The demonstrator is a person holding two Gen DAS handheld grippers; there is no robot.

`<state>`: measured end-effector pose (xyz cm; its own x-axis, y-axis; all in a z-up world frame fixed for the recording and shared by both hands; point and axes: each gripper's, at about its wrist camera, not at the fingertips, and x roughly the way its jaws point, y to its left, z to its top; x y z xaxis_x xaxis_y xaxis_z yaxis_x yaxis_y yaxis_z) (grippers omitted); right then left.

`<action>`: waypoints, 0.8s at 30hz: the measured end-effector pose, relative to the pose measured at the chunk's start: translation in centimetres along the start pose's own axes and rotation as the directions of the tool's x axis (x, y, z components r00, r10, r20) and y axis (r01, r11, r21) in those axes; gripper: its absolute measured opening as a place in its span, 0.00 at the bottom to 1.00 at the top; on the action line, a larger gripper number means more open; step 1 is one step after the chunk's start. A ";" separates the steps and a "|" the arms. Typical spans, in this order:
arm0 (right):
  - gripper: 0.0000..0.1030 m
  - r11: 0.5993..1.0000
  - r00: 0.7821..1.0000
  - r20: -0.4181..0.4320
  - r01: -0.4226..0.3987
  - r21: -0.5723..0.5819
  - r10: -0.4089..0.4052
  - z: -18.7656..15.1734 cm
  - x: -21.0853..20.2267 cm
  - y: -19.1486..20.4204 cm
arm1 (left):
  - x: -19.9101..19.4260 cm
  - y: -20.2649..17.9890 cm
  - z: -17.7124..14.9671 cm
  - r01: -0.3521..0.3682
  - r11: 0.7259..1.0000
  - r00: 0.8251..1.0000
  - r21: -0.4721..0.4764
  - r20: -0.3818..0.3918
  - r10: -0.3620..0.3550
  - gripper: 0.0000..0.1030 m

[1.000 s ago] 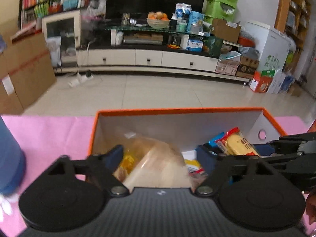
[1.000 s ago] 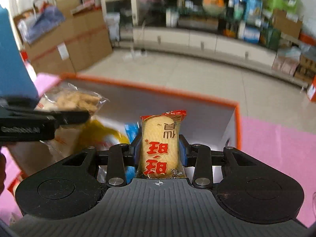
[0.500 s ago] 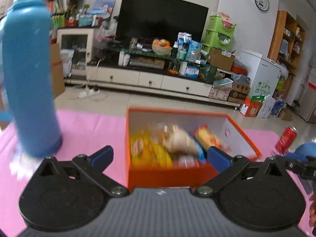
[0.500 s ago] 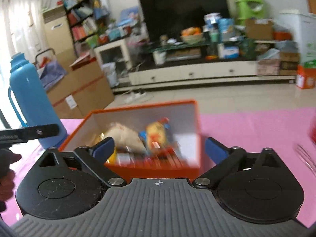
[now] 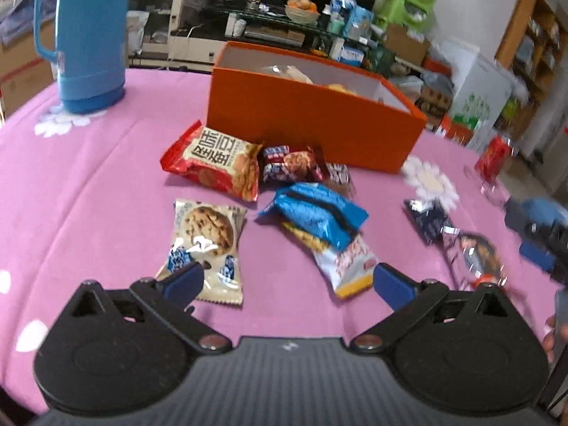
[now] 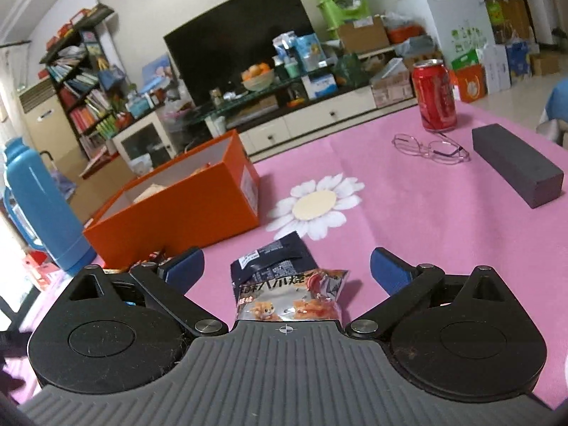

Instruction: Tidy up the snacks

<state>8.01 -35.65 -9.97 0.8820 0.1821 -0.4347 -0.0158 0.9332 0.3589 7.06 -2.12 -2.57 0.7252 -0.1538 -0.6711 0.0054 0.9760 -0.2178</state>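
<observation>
Both grippers have pulled back from over the orange box (image 5: 312, 120) since a second ago; the right gripper (image 6: 287, 270), which was clamped on a yellow packet above the box, now has nothing in it, and the left gripper (image 5: 288, 282) has also let go of its clear bag. Left jaws stand wide apart over the pink tablecloth (image 5: 88, 195), nothing between the pads; the cookie packet (image 5: 206, 245) lies just at the left fingertip, the white-and-yellow packet (image 5: 349, 266) near the right one. Right jaws are equally wide, framing a dark navy packet (image 6: 273, 257) and a silver packet (image 6: 291, 301) that overlap on the cloth, not pinched. The box sits beyond the snack pile, with a few bags showing above its rim, so part of the job looks done. Still loose on the table: red cracker bag (image 5: 213, 163), small dark-red packets (image 5: 294, 167), blue packet (image 5: 316, 213), plus the cookie and white-yellow ones and the two by the right gripper. Roughly half left, I'd judge. Likely next picks are the cookie packet for the left and the navy or silver packet for the right. Blue thermos (image 5: 88, 35), red can (image 6: 433, 96), glasses (image 6: 431, 147) and grey block (image 6: 516, 165) are clutter, not snacks.
</observation>
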 end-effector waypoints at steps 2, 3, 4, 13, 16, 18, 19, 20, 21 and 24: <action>0.89 1.000 1.000 -0.014 -0.005 0.003 0.005 -0.1 0.2 -0.5 | -0.3 -0.4 0.0 -0.027 0.999 1.000 0.032 0.013 0.026 0.97; 0.89 1.000 1.000 -0.024 -0.008 0.010 0.008 0.0 0.7 -0.5 | -0.4 -0.4 0.1 -0.046 0.998 0.999 0.043 0.021 0.045 0.97; 0.89 1.000 1.000 -0.029 -0.008 0.015 0.009 0.0 1.1 -0.1 | -0.3 -0.4 0.3 -0.080 0.995 0.997 0.054 0.030 0.078 0.97; 0.90 1.000 0.998 -0.055 -0.006 0.028 0.008 -0.2 1.7 0.3 | 4.7 3.2 2.1 -0.218 0.974 0.974 0.056 -0.046 0.221 0.97; 0.91 1.000 0.998 -0.070 -0.008 0.026 0.010 -0.3 2.0 0.4 | 5.9 3.5 1.9 -0.232 0.971 0.970 0.050 -0.060 0.235 0.97; 0.91 1.000 0.997 -0.082 -0.007 0.016 0.008 -0.4 2.3 0.6 | 6.3 3.7 1.7 -0.232 0.972 0.970 0.040 -0.069 0.234 0.92; 0.91 1.000 0.996 -0.087 -0.005 0.011 0.006 -0.5 2.4 0.7 | 6.5 3.9 1.6 -0.226 0.974 0.971 0.033 -0.078 0.228 0.90; 0.91 1.000 0.996 -0.092 -0.005 0.005 0.005 -0.5 2.6 0.8 | 6.5 3.8 1.5 -0.237 0.971 0.969 0.042 -0.063 0.239 0.86; 0.91 1.000 0.995 -0.095 -0.004 0.002 0.004 -0.5 2.6 0.9 | 6.4 3.9 1.4 -0.241 0.969 0.968 0.049 -0.057 0.243 0.83; 0.91 1.000 0.995 -0.105 0.004 -0.003 -0.005 -0.7 2.9 1.0 | 6.0 4.2 1.4 -0.237 0.971 0.970 0.037 -0.048 0.239 0.68</action>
<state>10.25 -33.99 -11.45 0.8279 0.2091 -0.5204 -0.0135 0.9351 0.3542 12.40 1.27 -6.48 0.6718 0.0763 -0.7368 -0.1409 0.9897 -0.0260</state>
